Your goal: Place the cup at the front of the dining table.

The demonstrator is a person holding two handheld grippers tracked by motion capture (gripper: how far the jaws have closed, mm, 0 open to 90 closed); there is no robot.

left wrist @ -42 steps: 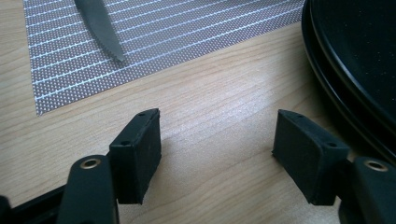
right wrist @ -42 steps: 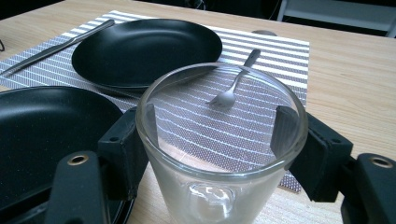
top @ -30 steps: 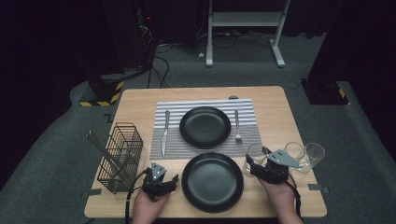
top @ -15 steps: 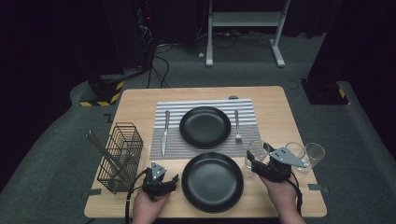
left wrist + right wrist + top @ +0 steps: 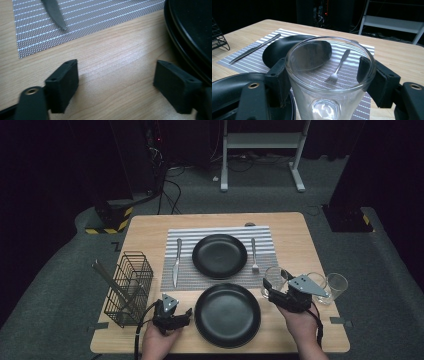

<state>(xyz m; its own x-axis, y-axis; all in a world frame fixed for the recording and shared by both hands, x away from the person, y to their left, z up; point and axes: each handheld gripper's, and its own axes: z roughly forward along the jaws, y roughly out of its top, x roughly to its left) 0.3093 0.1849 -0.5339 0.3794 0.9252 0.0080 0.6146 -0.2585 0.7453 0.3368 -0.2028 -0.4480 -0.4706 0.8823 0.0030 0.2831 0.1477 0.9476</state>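
A: Where does the table-setting stand, starting with the big pieces?

B: The striped placemat (image 5: 220, 255) lies on the table (image 5: 150, 230) with one black plate (image 5: 219, 256) on it, a knife (image 5: 176, 262) to its left and a fork (image 5: 254, 255) to its right. That setting looks laid. The near black plate (image 5: 227, 314) sits on bare wood just in front of the mat, so I judge a second place is only begun.

A: And the glasses?

B: Three stand near the table's right edge. The right gripper (image 5: 325, 72) has the nearest glass (image 5: 329, 82) between its jaws, which hug the rim on both sides; I take it as gripped, still standing beside the near plate.

A: The left one?

B: The left gripper (image 5: 115, 85) has just been opening its jaws; they stand wide over bare wood beside the near plate, nothing between them.

A: What's left?

B: Probably placing that glass, then cutlery from the wire basket (image 5: 127, 287) at the left.
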